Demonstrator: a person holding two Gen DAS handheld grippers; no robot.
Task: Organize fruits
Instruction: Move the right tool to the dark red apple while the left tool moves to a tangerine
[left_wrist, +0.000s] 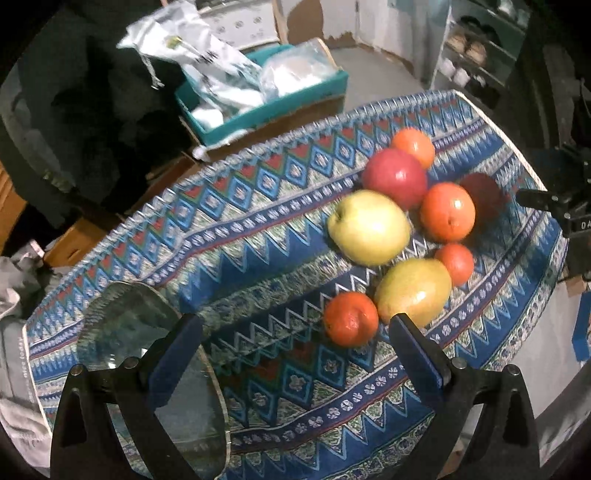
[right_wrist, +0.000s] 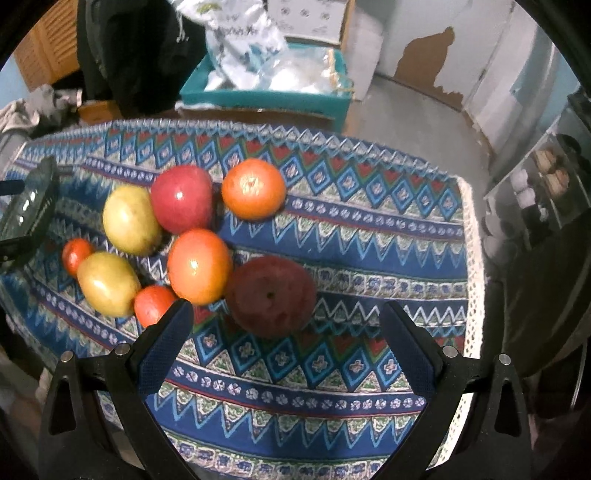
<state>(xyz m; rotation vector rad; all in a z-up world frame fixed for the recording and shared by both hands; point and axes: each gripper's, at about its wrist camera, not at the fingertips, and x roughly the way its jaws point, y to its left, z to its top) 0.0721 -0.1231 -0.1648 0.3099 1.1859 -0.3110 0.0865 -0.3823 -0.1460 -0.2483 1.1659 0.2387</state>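
Several fruits lie grouped on a patterned blue tablecloth (left_wrist: 258, 229). In the left wrist view: a yellow apple (left_wrist: 369, 229), a red apple (left_wrist: 395, 177), a dark red apple (left_wrist: 482, 195), a mango (left_wrist: 413, 291), and oranges (left_wrist: 447, 212) (left_wrist: 351, 319). My left gripper (left_wrist: 295, 325) is open and empty, just short of the near orange. A glass plate (left_wrist: 147, 332) lies at its left. My right gripper (right_wrist: 282, 314) is open and empty, with the dark red apple (right_wrist: 271, 295) just ahead between its fingers. The right gripper also shows at the left view's right edge (left_wrist: 554, 203).
A teal box (left_wrist: 266, 107) with plastic bags stands beyond the table's far edge, also in the right wrist view (right_wrist: 266, 96). A shelf rack (left_wrist: 476, 55) stands at the back right. The cloth's lace edge (right_wrist: 476, 258) marks the table's right side. The glass plate (right_wrist: 26, 206) sits at far left.
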